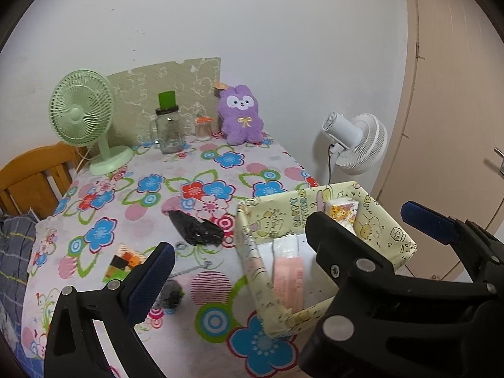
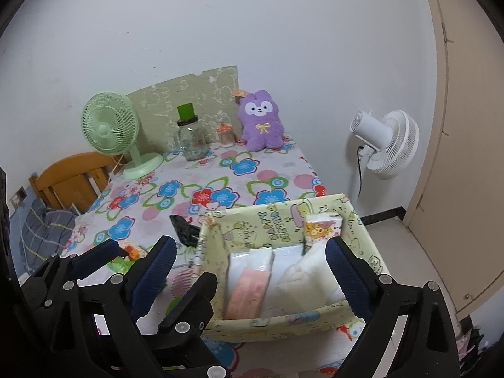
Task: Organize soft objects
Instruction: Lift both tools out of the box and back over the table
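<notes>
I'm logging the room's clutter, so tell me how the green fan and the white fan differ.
The green fan stands on the flowered tablecloth at the back left; the white fan sits off the table's right side, against the wall. The green fan's grille faces the cameras, while the white fan shows its motor housing and faces away to the right. The green fan rests on a round base; the white fan's support is hidden. Both have round slatted grilles.

Both grippers hang side by side, jaws spread wide and empty — left gripper [image 1: 283, 245] level with right gripper [image 2: 252, 271], fingers pointing forward.
</notes>
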`<state>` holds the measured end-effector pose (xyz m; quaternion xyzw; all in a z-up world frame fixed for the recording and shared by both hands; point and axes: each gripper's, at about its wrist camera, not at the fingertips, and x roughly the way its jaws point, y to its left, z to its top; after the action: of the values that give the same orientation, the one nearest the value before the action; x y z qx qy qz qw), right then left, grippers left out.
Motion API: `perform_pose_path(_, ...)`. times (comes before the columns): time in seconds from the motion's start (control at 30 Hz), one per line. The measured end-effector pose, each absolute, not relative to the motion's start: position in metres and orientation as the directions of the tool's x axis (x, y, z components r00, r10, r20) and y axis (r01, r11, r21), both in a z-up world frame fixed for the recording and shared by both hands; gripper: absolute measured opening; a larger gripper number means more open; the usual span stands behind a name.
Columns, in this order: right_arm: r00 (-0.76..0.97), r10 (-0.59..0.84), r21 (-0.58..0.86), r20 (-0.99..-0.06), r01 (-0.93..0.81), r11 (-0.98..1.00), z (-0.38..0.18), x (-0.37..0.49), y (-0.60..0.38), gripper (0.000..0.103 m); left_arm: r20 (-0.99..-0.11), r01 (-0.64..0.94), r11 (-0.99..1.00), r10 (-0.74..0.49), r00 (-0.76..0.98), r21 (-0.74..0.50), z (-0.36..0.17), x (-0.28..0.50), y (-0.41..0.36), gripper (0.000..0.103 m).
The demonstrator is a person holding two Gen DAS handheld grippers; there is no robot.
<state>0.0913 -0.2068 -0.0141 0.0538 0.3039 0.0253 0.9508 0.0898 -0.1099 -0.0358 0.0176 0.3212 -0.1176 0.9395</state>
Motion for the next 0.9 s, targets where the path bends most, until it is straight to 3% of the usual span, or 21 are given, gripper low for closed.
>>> perform_pose_path(0.9, 0.819, 0.134, 0.100, -0.558, -0.094, 0.991, -0.015, 0.080, -0.123, 0.097, -0.567, 0.139, 0.990, -0.122, 0.815, -0.013, -0.038, 0.071, -0.025, 0.099)
